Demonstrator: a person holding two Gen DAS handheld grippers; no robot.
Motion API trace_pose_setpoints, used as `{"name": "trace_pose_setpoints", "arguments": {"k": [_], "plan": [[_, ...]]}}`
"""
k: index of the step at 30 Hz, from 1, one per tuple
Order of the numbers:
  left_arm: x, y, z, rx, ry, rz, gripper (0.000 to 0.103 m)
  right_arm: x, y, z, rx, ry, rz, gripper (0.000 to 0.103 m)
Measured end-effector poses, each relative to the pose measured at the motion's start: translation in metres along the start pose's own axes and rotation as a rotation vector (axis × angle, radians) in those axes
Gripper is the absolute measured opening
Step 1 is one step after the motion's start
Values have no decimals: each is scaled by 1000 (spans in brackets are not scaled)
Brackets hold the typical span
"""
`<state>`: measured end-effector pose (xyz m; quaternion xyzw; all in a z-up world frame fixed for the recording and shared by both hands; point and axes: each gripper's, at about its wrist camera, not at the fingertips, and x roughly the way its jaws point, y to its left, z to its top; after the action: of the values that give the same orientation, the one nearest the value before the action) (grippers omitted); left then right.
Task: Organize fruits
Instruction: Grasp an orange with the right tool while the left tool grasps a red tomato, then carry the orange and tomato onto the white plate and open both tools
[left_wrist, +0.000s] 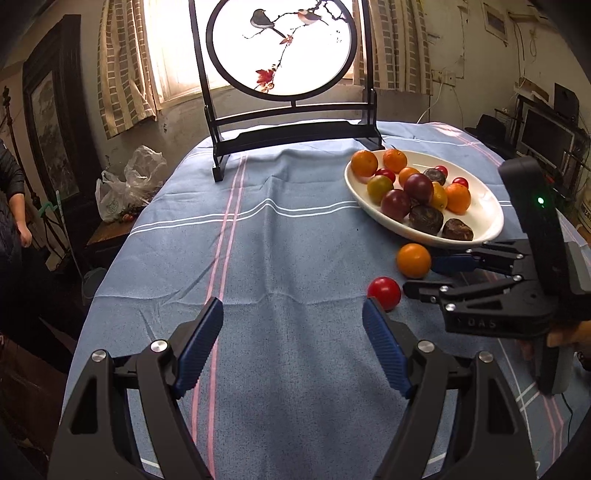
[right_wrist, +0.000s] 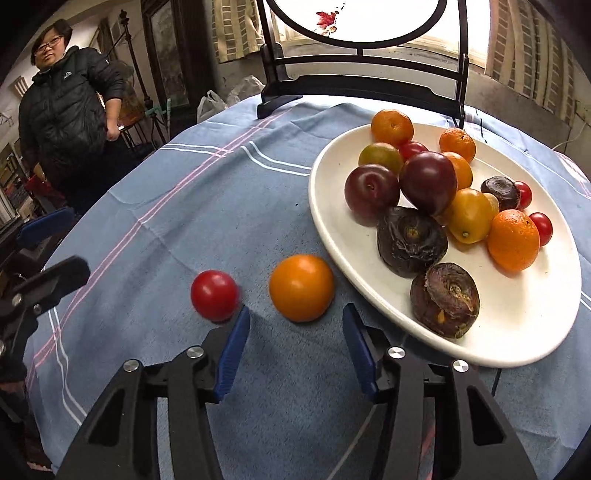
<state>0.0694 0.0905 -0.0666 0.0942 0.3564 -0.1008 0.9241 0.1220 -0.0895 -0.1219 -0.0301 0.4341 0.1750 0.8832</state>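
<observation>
A white oval plate holds several oranges, plums, small tomatoes and dark wrinkled fruits. An orange tomato and a red tomato lie loose on the blue cloth beside the plate. My right gripper is open, its tips just short of the orange tomato and not touching it. My left gripper is open and empty over bare cloth; its right fingertip is near the red tomato.
A dark wooden stand with a round bird painting stands at the table's far edge. A person in a black jacket stands at the left. Plastic bags lie beyond the table's left edge.
</observation>
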Motion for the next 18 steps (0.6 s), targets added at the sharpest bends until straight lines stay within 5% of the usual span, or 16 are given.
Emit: {"name": "trace_pose_setpoints", "arguments": {"k": [2, 13, 16, 18], "plan": [[2, -3, 0, 12, 2, -11, 75, 3, -1, 3, 0, -13, -20, 35], [42, -67, 14, 134, 55, -100, 73, -33, -9, -22, -49, 5, 16, 35], [67, -79, 20, 129, 109, -111, 55, -42, -19, -31, -30, 7, 11, 35], [80, -78, 19, 108, 153, -109, 33, -48, -24, -35, -29, -5, -6, 35]]}}
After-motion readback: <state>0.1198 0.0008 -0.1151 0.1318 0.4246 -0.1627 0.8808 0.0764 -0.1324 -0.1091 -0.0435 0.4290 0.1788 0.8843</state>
